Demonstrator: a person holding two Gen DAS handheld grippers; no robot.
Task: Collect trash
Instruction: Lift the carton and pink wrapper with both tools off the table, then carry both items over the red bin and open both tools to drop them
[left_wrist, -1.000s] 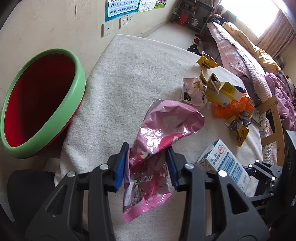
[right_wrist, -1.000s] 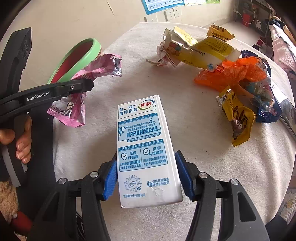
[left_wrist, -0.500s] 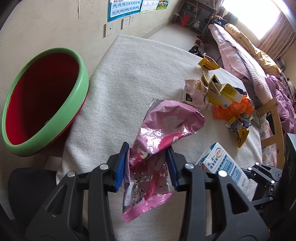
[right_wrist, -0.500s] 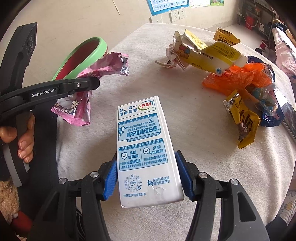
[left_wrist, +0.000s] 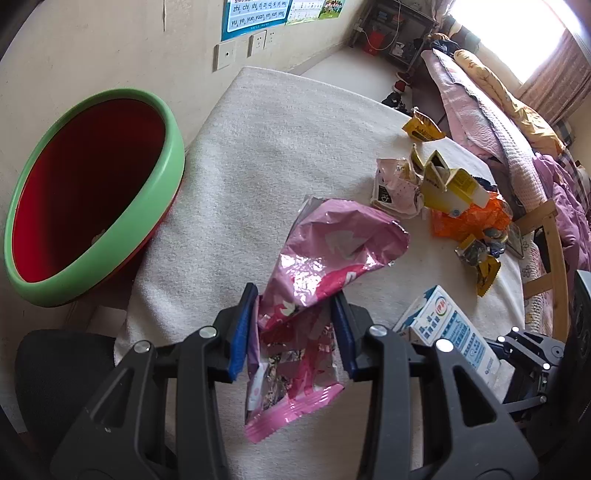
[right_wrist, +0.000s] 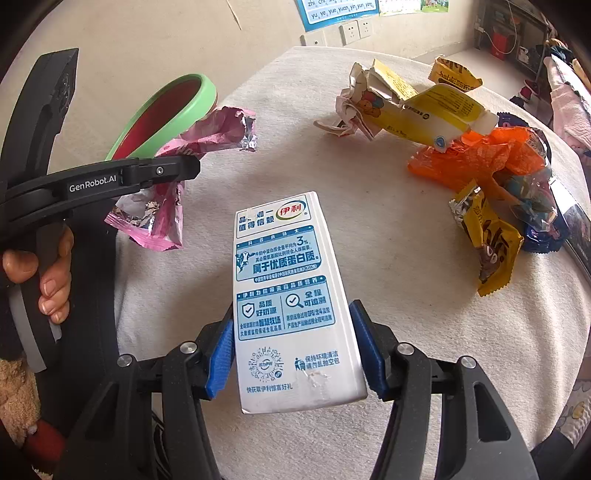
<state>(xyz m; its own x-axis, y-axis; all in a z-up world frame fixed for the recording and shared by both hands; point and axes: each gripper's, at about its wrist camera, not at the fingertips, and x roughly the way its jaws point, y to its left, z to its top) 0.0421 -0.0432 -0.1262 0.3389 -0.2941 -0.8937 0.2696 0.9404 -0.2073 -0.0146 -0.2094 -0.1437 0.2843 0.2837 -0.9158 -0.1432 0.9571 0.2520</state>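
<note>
Here the left tool (left_wrist: 293, 334) is closed on a crumpled pink foil wrapper (left_wrist: 314, 280), its blue pads pressing the wrapper's middle while the sealed end hangs below and the torn top flares ahead. The right tool (right_wrist: 293, 349) clamps a white and blue milk carton (right_wrist: 288, 295) by its lower sides, and the carton slants forward past the fingertips. A hand (right_wrist: 51, 284) grips the left tool's handle at the left of the right wrist view.

To the left of the left tool, beyond the table edge, sits one round bin (left_wrist: 166, 177) with a green rim and red inside; only a small pale scrap shows low on its inner wall, and what it is cannot be told. Ahead of both tools the table (left_wrist: 266, 147), covered in white cloth, lies bare across to the far rounded edge by the wall.

Ahead and right of the right tool lies the remaining litter: one crushed yellow carton (right_wrist: 436, 110), one crumpled pale wrapper (right_wrist: 351, 107) touching it, one orange bag (right_wrist: 476, 158), two yellow packets (right_wrist: 491, 243), the farther one (right_wrist: 454, 75) near the far edge, and a dark blue wrapper (right_wrist: 543, 225) tangled under clear film.
</note>
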